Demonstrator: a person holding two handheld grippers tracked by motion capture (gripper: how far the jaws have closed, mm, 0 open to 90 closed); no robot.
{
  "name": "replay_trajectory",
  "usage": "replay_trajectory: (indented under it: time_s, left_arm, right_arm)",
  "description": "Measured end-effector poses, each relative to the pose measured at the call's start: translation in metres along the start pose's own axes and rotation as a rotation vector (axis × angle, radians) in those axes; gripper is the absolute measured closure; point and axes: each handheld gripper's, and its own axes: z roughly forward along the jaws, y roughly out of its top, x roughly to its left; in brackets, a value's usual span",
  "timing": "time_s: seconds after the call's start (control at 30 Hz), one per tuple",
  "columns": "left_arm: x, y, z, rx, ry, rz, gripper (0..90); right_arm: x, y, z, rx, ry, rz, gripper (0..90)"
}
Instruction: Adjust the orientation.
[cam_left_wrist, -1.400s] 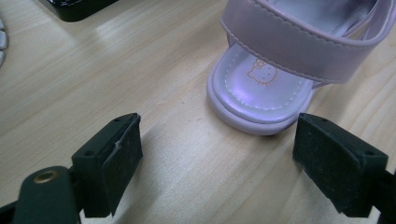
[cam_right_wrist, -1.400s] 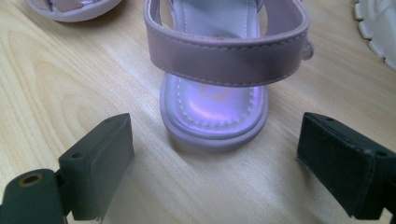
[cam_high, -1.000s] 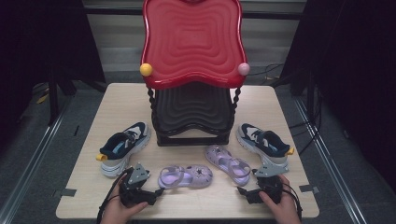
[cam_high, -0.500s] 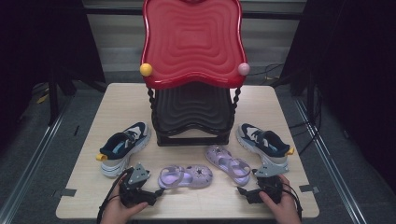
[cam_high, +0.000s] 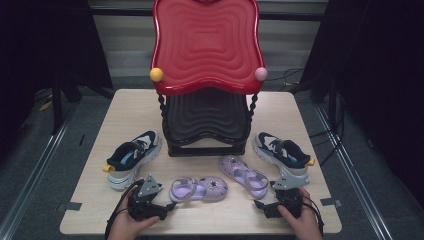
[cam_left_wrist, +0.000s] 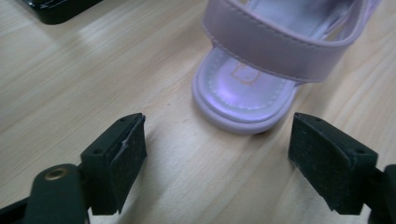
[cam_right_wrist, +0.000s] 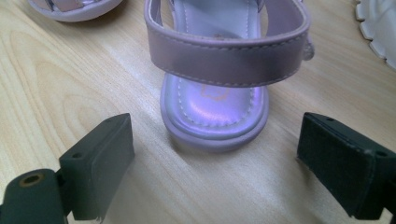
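Lilac plastic sandals, two of them with heel straps, lie on the pale wooden tabletop near its front edge, one before each gripper. The left gripper (cam_high: 162, 210) has its jaws spread wide and empty, with the heel end of the left lilac sandal (cam_left_wrist: 261, 70) lying just ahead of them and a little to one side, not touching either pad. The right gripper (cam_high: 262, 206) is likewise released, its jaws parted on either side of the heel of the right lilac sandal (cam_right_wrist: 219, 74), which lies just ahead of them, apart from both pads.

Compared with the high views from a second and half a second ago, nothing has shifted: both hands, both grippers and all the shoes keep the same places. I judge that the grippers are lined up for a grasp on each heel but no closing has begun, so the work on the sandals is at its very start.

Outward from the sandals, a navy and white trainer (cam_high: 131, 157) lies towards the left edge and a second navy and white trainer (cam_high: 281, 152) towards the right edge. Behind them, at the middle of the tabletop, stands a two-tier rack with a wavy red top tray (cam_high: 207, 45) above a black lower tray (cam_high: 205, 117).

The sandals' toe ends are cut off in both gripper views, and the printed mark on each insole is too faint to read.
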Motion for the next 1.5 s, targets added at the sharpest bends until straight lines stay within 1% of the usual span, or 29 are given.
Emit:
replay_trajectory:
  time_s: [0.03,0.1,0.17,0.2,0.23,0.27,0.3,0.33,0.37,0.4,0.43,0.47,0.5,0.57,0.6,0.67,0.73,0.77,0.83,0.9,0.93,0.97,1.0,1.1,1.17,1.23,1.27,1.43,1.5]
  left_arm:
    - [-0.001,0.001,0.000,-0.007,0.000,0.008,18.9]
    - [-0.002,0.002,0.000,-0.019,-0.006,0.001,18.9]
    - [-0.003,0.003,0.000,-0.029,-0.029,-0.005,18.9]
    - [-0.005,0.004,0.001,-0.029,-0.032,0.019,18.8]
    - [-0.005,0.004,0.001,-0.029,-0.032,0.019,18.3]
    - [-0.005,0.005,0.001,-0.027,-0.030,0.033,18.3]
    - [-0.006,0.005,0.002,-0.028,-0.045,0.022,17.7]
    - [-0.007,0.005,0.003,-0.046,-0.055,0.019,17.5]
    - [-0.008,0.006,0.005,-0.051,-0.060,0.021,17.3]
    - [-0.007,0.007,0.005,-0.039,-0.055,0.040,17.2]
    - [-0.007,0.008,0.006,-0.047,-0.054,0.043,17.1]
    - [-0.008,0.009,0.009,-0.047,-0.073,0.034,17.1]
    - [-0.008,0.010,0.010,-0.044,-0.074,0.040,17.1]
    - [-0.008,0.013,0.013,-0.038,-0.058,0.061,17.1]
    - [-0.008,0.013,0.014,-0.044,-0.068,0.049,17.1]
    - [-0.007,0.015,0.015,-0.044,-0.073,0.053,17.2]
    - [-0.007,0.016,0.015,-0.052,-0.084,0.037,17.6]
    - [-0.006,0.016,0.015,-0.053,-0.093,0.047,17.6]
    - [-0.007,0.018,0.016,-0.059,-0.104,0.036,17.6]
    - [-0.008,0.020,0.018,-0.057,-0.114,0.043,17.6]
    - [-0.008,0.021,0.018,-0.049,-0.109,0.057,17.0]
    - [-0.009,0.022,0.020,-0.052,-0.110,0.051,16.8]
    - [-0.008,0.023,0.020,-0.037,-0.115,0.063,15.8]
    - [-0.006,0.026,0.024,-0.049,-0.135,0.059,15.8]
    - [-0.004,0.028,0.025,-0.046,-0.127,0.066,15.8]
    - [-0.002,0.030,0.027,-0.053,-0.130,0.061,15.5]
    - [-0.001,0.031,0.027,-0.054,-0.132,0.070,15.2]
    - [-0.002,0.031,0.030,-0.057,-0.152,0.079,16.5]
    - [-0.004,0.031,0.032,-0.045,-0.151,0.086,18.6]
  right_arm:
    - [0.000,0.000,0.000,0.000,0.001,0.000,10.2]
    - [0.000,0.000,0.000,0.000,0.001,-0.001,10.2]
    - [0.000,0.000,0.000,0.000,0.001,-0.001,10.3]
    - [0.000,0.000,0.000,0.000,0.002,-0.001,10.2]
    - [0.000,0.000,0.000,0.000,0.002,-0.001,10.2]
    - [0.000,0.000,0.000,0.000,0.002,-0.002,10.2]
    - [0.000,0.000,0.000,0.000,0.003,-0.002,10.2]
    - [0.000,0.000,0.000,0.000,0.003,-0.002,10.2]
    - [0.000,0.000,0.000,0.000,0.003,-0.002,10.2]
    - [0.000,0.000,0.000,0.000,0.003,-0.002,10.2]
    - [0.000,0.000,0.000,0.000,0.003,-0.002,10.2]
    - [0.000,0.000,0.000,0.000,0.003,-0.002,10.2]
    - [0.000,0.000,0.000,0.000,0.004,-0.003,10.2]
    - [0.000,0.000,0.000,0.001,0.005,-0.002,10.2]
    - [0.000,0.000,0.000,0.000,0.005,-0.003,10.2]
    - [0.000,0.000,0.000,0.000,0.005,-0.003,10.2]
    - [-0.001,0.000,0.000,0.001,0.004,-0.004,10.2]
    - [-0.001,0.000,0.000,0.001,0.004,-0.006,10.2]
    - [-0.001,0.000,0.000,0.002,0.004,-0.006,10.2]
    - [-0.001,0.000,0.000,0.002,0.004,-0.006,10.2]
    - [-0.001,0.000,0.000,0.003,0.004,-0.006,10.2]
    - [-0.001,0.000,0.000,0.002,0.004,-0.006,10.2]
    - [-0.001,0.000,0.000,0.002,0.004,-0.006,10.2]
    - [-0.001,0.000,0.000,0.002,0.004,-0.006,10.2]
    - [-0.001,0.000,0.000,0.002,0.004,-0.006,10.2]
    - [-0.001,0.000,0.000,0.002,0.005,-0.006,10.2]
    - [-0.001,0.000,0.000,0.002,0.004,-0.006,10.2]
    - [-0.001,0.000,0.000,0.002,0.004,-0.006,10.2]
    - [-0.001,0.000,0.000,0.002,0.004,-0.005,10.2]
